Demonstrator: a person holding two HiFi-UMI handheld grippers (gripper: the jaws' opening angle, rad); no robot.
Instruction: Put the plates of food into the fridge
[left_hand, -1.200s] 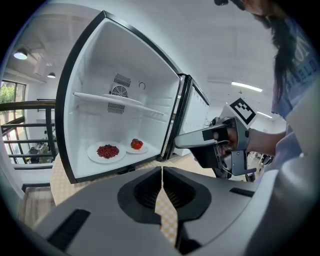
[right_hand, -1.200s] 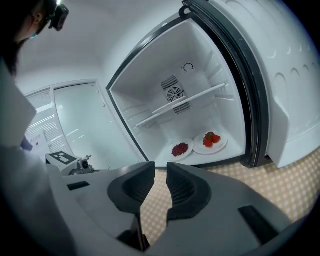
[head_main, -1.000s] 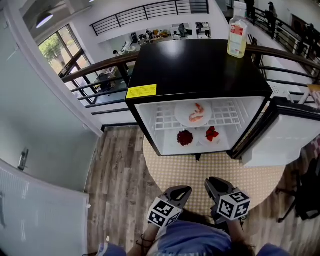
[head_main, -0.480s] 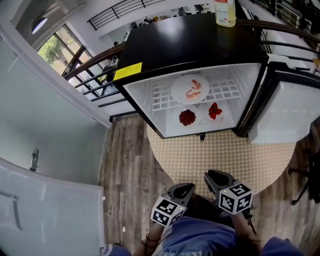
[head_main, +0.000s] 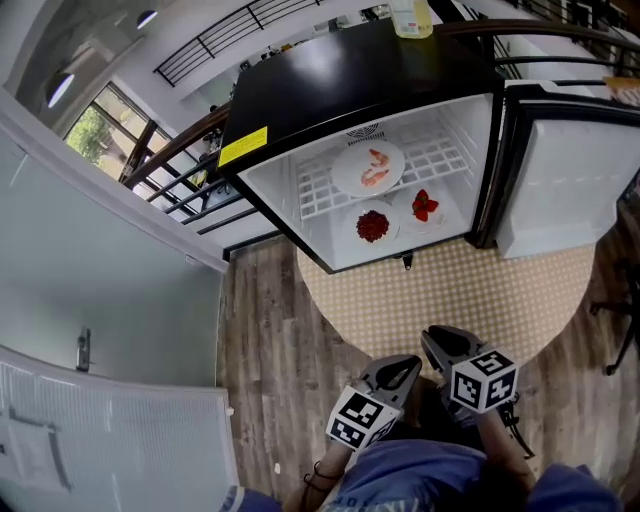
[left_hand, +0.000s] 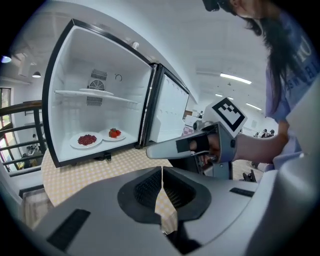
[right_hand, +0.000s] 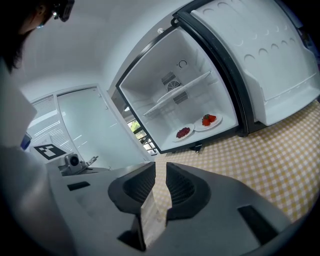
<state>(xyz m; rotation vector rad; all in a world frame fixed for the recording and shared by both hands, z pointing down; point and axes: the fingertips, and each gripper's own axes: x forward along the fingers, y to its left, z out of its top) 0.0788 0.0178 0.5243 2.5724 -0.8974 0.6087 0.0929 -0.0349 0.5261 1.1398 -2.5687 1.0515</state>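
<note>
Plates are already sitting inside the fridge
Three plates (head_main: 368, 167) are resting in the fridge (head_main: 350, 80), upper centre; at lower centre, left gripper (head_main: 400, 370) is staying clenched empty and right gripper (head_main: 445, 345) slightly parted, empty; door (head_main: 570, 180) is likely awaiting closing.

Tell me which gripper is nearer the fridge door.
Right. The right gripper is well short of the fridge door; the left gripper sits beside it, on the far side.
</note>
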